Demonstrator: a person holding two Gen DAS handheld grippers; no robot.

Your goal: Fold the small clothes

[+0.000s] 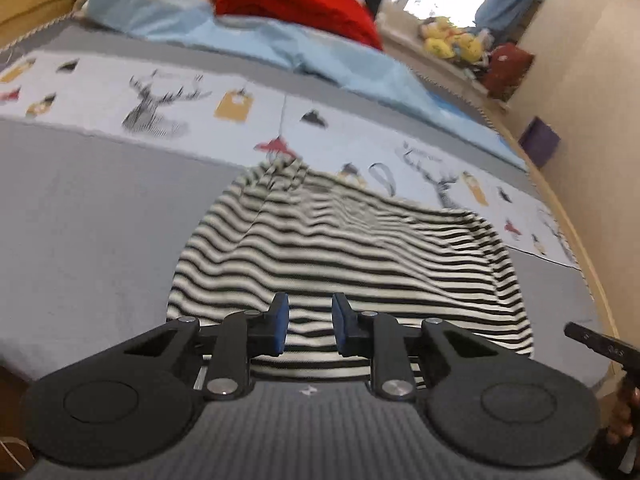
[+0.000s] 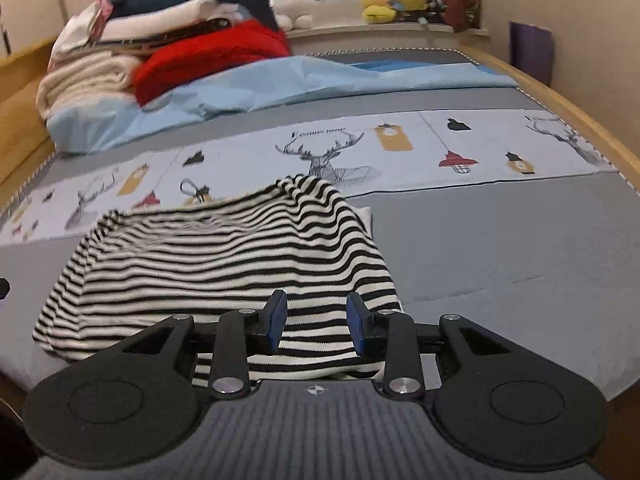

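A black-and-white striped knit garment [image 1: 344,264] lies rumpled and partly folded on the near grey part of a grey bedspread with a pale band of printed deer and lanterns [image 2: 500,240], and we see it just below both pairs of tongs. Our left gripper [image 1: 306,324] and right gripper [image 2: 316,322] hang above its near edge, blue pads apart, with nothing clamped between them. At the head of the bed we see a red knitted blanket [image 2: 208,56] and cream folded blankets [image 2: 84,76] piled on a light blue sheet [image 2: 304,76]; no containers are visible.
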